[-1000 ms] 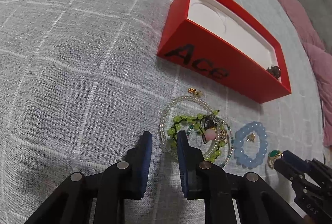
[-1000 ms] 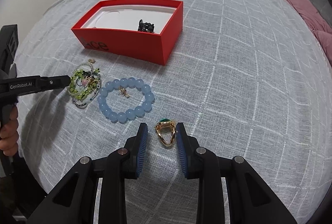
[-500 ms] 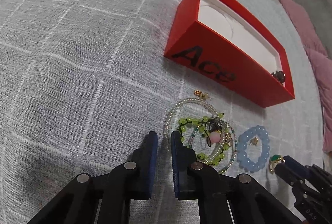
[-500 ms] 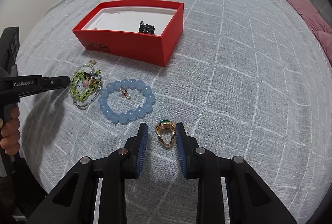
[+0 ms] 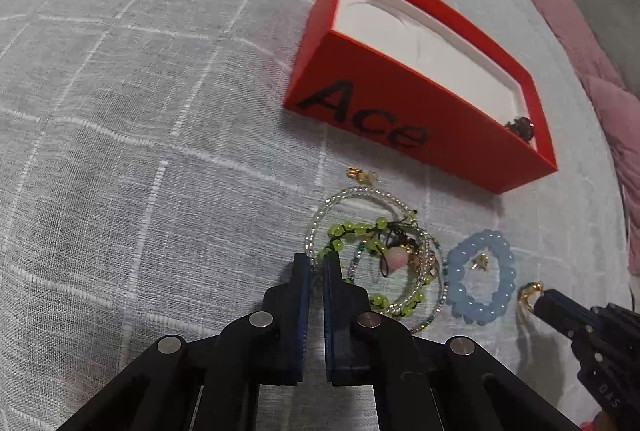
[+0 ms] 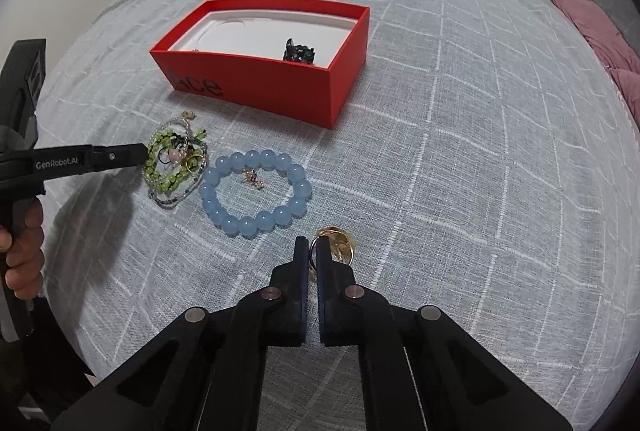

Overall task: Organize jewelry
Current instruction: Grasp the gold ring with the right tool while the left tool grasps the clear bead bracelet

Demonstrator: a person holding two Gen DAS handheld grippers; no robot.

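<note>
Gold ring w/ green stone (image 6: 335,244): nearest item, pinched by its band in right gripper (image 6: 312,251), stone end off to the right. Left gripper (image 5: 316,267) clamped on left edge of tangled green/clear bead bracelets (image 5: 376,259). Open red cardboard box (image 6: 256,79) lies beyond both, far-left; right gripper's the nearer.

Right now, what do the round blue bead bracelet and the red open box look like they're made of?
Round blue bead bracelet: glossy, translucent beads with bright highlights, so probably glass or polished stone; plastic is possible. Red open box: matte, sharp-edged thin walls with printed lettering, likely cardboard.
</note>
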